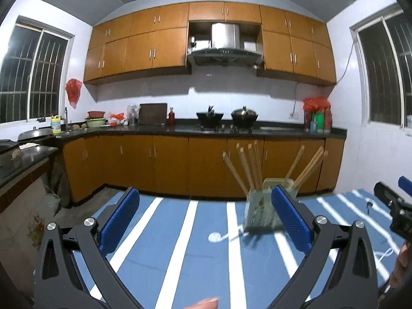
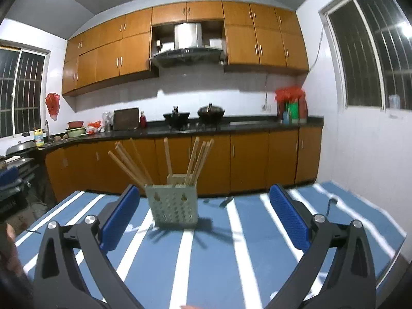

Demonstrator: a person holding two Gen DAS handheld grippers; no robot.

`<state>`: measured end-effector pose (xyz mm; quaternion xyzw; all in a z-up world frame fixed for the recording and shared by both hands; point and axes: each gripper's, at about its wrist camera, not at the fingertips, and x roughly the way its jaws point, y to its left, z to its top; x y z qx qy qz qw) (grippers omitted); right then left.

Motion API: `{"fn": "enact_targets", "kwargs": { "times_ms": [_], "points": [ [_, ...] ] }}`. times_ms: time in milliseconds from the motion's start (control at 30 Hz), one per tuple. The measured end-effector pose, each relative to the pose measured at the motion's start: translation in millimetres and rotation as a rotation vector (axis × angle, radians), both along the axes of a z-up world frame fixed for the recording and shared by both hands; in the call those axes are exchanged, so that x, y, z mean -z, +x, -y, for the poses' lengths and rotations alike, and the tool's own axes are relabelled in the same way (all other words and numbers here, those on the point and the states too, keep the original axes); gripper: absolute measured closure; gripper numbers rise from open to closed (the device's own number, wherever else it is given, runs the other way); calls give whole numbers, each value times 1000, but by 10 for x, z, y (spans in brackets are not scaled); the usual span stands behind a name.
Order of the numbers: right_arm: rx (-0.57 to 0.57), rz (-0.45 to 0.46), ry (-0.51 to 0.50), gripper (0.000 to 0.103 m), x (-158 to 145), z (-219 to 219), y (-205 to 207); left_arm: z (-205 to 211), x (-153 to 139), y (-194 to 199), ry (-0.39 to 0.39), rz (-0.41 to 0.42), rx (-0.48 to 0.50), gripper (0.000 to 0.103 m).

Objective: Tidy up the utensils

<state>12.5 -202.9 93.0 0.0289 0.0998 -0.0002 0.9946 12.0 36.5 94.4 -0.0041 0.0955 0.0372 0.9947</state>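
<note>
Roughly eight chopsticks (image 2: 134, 164) — one holder (image 2: 175, 207)

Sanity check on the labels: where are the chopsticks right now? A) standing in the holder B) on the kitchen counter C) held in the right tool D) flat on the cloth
A: the chopsticks stand fanned out in the perforated holder on the striped cloth; the right tool and the left tool are both open and hold nothing.

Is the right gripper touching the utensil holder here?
Apart. In the right wrist view, the right gripper is open, and striped tablecloth shows between its fingers and the utensil holder beyond them.
</note>
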Motion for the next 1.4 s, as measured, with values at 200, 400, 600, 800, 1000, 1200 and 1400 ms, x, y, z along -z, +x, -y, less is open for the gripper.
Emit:
{"fn": "enact_targets", "kwargs": {
  "times_ms": [200, 400, 600, 800, 1000, 1200, 1400],
  "points": [
    [9, -52, -21, 4, 247, -59, 4, 100, 221, -28, 34, -40, 10, 2],
    [6, -119, -3, 4, 459, -58, 45, 181, 419, -34, 41, -91, 48, 2],
    [9, -160, -7, 4, 607, -61, 65, 255, 596, -29, 73, -133, 41, 2],
    [8, -187, -16, 4, 708, -78, 79, 274, 682, -17, 80, -161, 39, 2],
    [9, -189, -39, 4, 741, -97, 68, 268, 719, 2, 64, -182, 44, 2],
    [13, -203, -39, 4, 779, -79, 92, 249, 784, 18, 37, -205, 44, 2],
    [15, -214, -31, 4, 815, -53, 113, 242, 822, 24, 24, -216, 43, 2]
  ]
}}
